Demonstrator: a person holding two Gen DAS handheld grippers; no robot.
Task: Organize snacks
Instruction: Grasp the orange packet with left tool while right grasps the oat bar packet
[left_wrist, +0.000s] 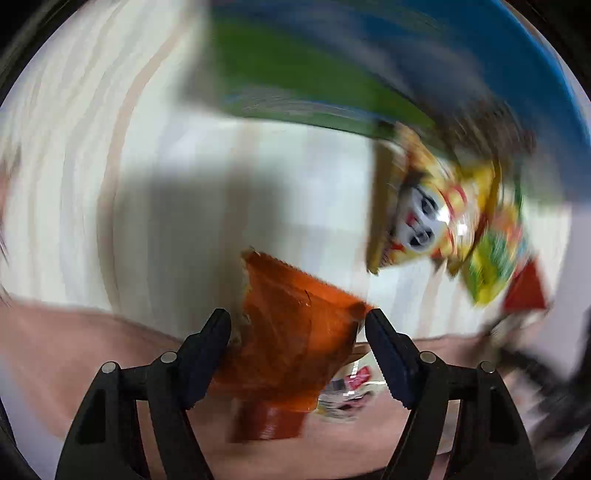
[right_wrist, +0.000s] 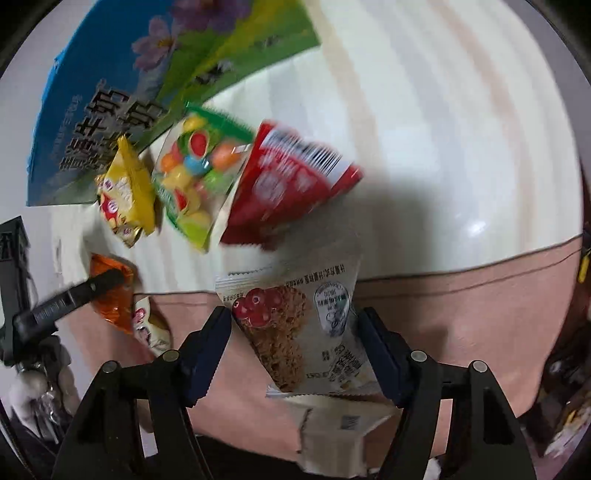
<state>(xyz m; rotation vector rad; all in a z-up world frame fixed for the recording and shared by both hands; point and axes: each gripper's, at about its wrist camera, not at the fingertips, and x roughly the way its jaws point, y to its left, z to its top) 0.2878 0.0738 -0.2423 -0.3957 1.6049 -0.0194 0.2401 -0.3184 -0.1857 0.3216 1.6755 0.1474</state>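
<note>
Left gripper (left_wrist: 297, 323) brackets a crinkled orange foil packet (left_wrist: 291, 332); right gripper (right_wrist: 293, 319) brackets a glossy white oat-bar wrapper (right_wrist: 299, 328), red pouch (right_wrist: 284, 184) at 12 o'clock. Clamping cannot be determined.

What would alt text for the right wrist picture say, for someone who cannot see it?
A black gripper straddles a white oat-bar packet lying at the edge of a pink cloth. Beyond lie a red packet, a bag of colourful candies, a yellow packet and a blue-green carton.
</note>
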